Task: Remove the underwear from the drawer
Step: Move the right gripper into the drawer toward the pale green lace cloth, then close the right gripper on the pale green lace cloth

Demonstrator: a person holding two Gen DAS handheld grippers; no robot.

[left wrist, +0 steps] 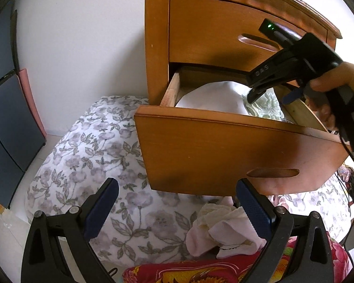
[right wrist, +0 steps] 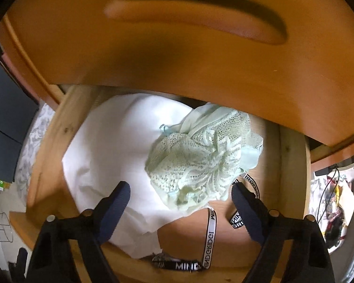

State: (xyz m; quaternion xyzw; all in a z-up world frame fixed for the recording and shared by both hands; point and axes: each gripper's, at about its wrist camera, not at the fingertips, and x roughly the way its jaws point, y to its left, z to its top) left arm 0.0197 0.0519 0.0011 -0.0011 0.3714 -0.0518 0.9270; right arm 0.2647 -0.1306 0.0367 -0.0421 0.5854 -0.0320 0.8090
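The wooden nightstand's lower drawer (left wrist: 224,151) stands pulled out. Inside lie a white cloth (right wrist: 115,155), pale green lace underwear (right wrist: 200,160) on top of it, and a black-and-white lettered waistband (right wrist: 211,235). My right gripper (right wrist: 180,188) points steeply down into the drawer, open; the lace lies just ahead of its fingertips and neither pad touches it. The left wrist view shows that gripper (left wrist: 271,96) in a hand over the drawer, above the green lace (left wrist: 269,103). My left gripper (left wrist: 177,188) hangs open and empty in front of the drawer.
The shut upper drawer (right wrist: 177,59) overhangs the open one closely. Below the drawer spreads a floral quilt (left wrist: 94,165), with pale pink and cream garments (left wrist: 224,231) piled on it and red patterned fabric (left wrist: 200,271) nearest. Dark panels (left wrist: 4,118) stand at the left.
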